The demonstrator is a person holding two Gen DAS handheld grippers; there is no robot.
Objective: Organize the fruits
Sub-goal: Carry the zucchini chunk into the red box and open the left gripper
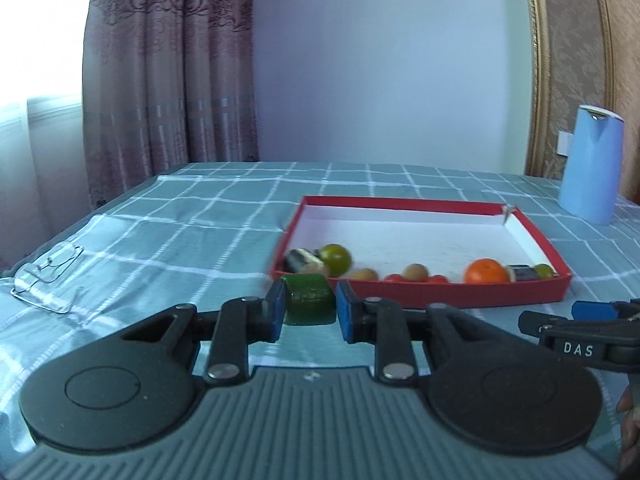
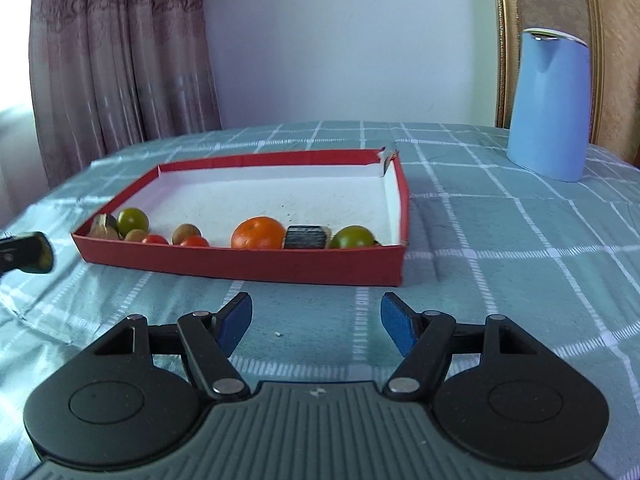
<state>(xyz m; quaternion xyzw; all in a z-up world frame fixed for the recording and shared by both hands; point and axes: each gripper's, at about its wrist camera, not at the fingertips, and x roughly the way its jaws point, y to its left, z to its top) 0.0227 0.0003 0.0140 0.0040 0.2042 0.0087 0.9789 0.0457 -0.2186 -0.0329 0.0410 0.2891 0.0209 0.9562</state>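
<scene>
My left gripper point(image 1: 309, 309) is shut on a green cylindrical piece of fruit point(image 1: 309, 298), held just in front of the near left corner of a red-walled tray point(image 1: 420, 296). Inside the tray along its near wall lie a green round fruit point(image 1: 335, 258), a dark-skinned cut piece point(image 1: 298, 260), brown nuts point(image 1: 414, 272), small red tomatoes point(image 1: 436, 279) and an orange point(image 1: 485, 272). In the right wrist view my right gripper point(image 2: 316, 320) stands open over the cloth in front of the tray point(image 2: 248, 264), nothing between its fingers. The orange point(image 2: 258, 233) and another green fruit point(image 2: 352, 237) sit there.
A light blue jug point(image 2: 548, 104) stands at the back right of the checked green tablecloth point(image 2: 500, 260). A pair of glasses point(image 1: 48, 280) lies at the left edge. Curtains and a wall stand behind the table. The right gripper's tip point(image 1: 588, 320) shows in the left wrist view.
</scene>
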